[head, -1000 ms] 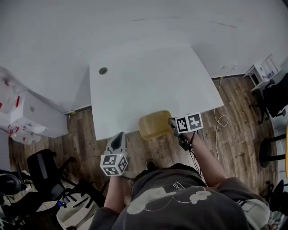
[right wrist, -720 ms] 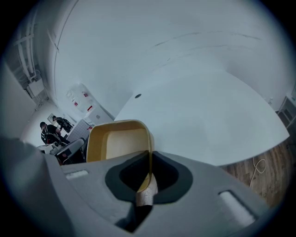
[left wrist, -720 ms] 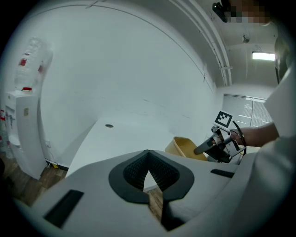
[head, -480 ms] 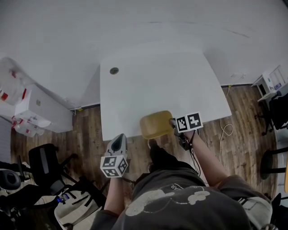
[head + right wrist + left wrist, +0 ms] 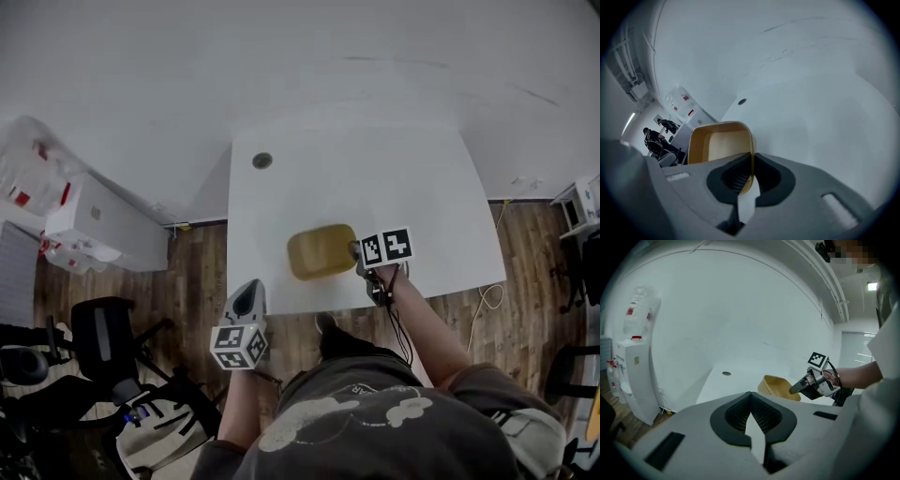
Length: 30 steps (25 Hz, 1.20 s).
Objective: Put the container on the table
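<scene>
The right gripper clamps only the thin rim of the tan container, which could swing or slip free.

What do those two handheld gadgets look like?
The left gripper and right gripper are grey wedge-shaped shells with black ribbed pads. Each carries a white cube printed with black square markers. A black cable trails from the right one. The person wears a dark grey shirt with a pale print.
</scene>
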### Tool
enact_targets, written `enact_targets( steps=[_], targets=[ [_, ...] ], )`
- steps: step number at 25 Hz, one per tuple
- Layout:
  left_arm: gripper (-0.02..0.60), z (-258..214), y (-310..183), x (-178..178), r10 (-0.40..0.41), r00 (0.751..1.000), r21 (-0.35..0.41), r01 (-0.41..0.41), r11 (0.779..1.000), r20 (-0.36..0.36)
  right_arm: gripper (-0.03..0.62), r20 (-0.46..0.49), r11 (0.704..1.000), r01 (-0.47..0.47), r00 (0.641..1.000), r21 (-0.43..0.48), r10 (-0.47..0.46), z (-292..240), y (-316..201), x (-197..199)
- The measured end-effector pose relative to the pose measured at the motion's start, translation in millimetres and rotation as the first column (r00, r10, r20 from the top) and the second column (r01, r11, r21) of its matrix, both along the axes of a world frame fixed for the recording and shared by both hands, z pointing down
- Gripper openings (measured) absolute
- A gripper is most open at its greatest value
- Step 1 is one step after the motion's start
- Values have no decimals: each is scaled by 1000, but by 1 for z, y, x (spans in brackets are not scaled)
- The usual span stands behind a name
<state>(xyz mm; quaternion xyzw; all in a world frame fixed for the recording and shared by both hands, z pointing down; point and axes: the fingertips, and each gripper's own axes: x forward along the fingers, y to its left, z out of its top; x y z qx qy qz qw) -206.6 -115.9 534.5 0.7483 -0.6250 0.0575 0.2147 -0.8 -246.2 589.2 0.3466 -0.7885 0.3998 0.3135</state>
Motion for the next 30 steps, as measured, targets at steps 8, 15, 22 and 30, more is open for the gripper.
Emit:
enact_targets(
  steps=[8,15,22,30],
  targets=[
    [0,-1,-61,-24,-55,998,6,54,998,9,12,25,1000,-12,1000,-21,12,-2,-72,-44],
    [0,0,-96,-44,-104,994,3,104,995,22,12,34,999,-2,999,-49,4,6,-111,-80],
    [0,2,-107,-62,-153,987,-7,153,988,41,12,47,997,-3,999,-83,7,19,-135,-104],
    [0,6,-111,-96,-156,987,-19,157,987,43,12,26,996,-21,999,-82,23,25,-143,-132]
  ],
)
